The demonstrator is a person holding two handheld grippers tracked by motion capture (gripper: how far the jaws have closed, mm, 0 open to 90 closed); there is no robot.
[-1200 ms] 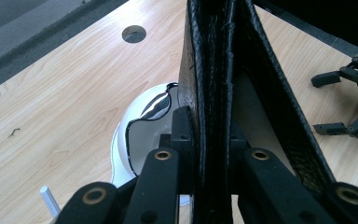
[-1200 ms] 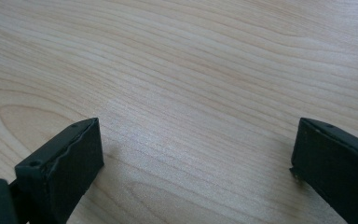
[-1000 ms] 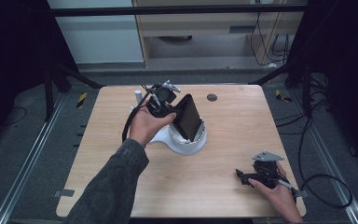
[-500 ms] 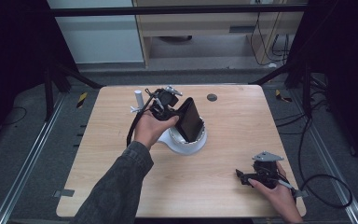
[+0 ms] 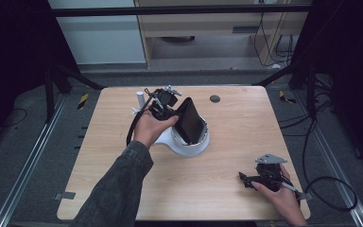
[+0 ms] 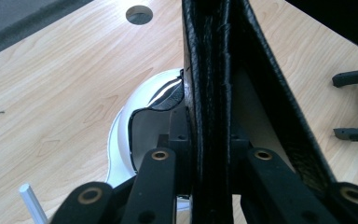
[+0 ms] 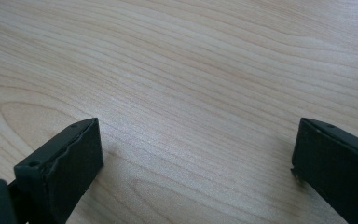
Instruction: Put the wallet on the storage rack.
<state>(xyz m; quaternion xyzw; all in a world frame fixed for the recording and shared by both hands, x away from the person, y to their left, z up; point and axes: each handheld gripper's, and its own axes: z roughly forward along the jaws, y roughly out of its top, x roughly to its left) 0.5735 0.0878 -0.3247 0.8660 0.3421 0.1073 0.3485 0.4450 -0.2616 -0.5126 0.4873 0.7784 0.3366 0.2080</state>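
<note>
A flat black leather-like case [image 5: 189, 121] stands tilted with its lower end inside a white round bowl-shaped holder [image 5: 192, 147] at the table's middle. My left gripper [image 5: 176, 111] is shut on the case's upper left edge. In the left gripper view the jaws clamp the case [image 6: 214, 70] from both sides, with the white holder [image 6: 121, 135] below it. My right gripper [image 5: 243, 180] rests open near the front right corner of the table, and the same gripper [image 6: 336, 106] shows far off to the right. Between its jaws [image 7: 196, 154] lies only bare wood.
A small white cylinder [image 5: 141, 98] stands just left of my left gripper, and also appears low in the left gripper view [image 6: 32, 200]. A round cable hole [image 5: 214, 99] sits at the back of the wooden table [image 5: 246, 132]. Cables trail off the right side.
The left hand has shifted only slightly with the case at the white holder. The right gripper has stayed where it was.
</note>
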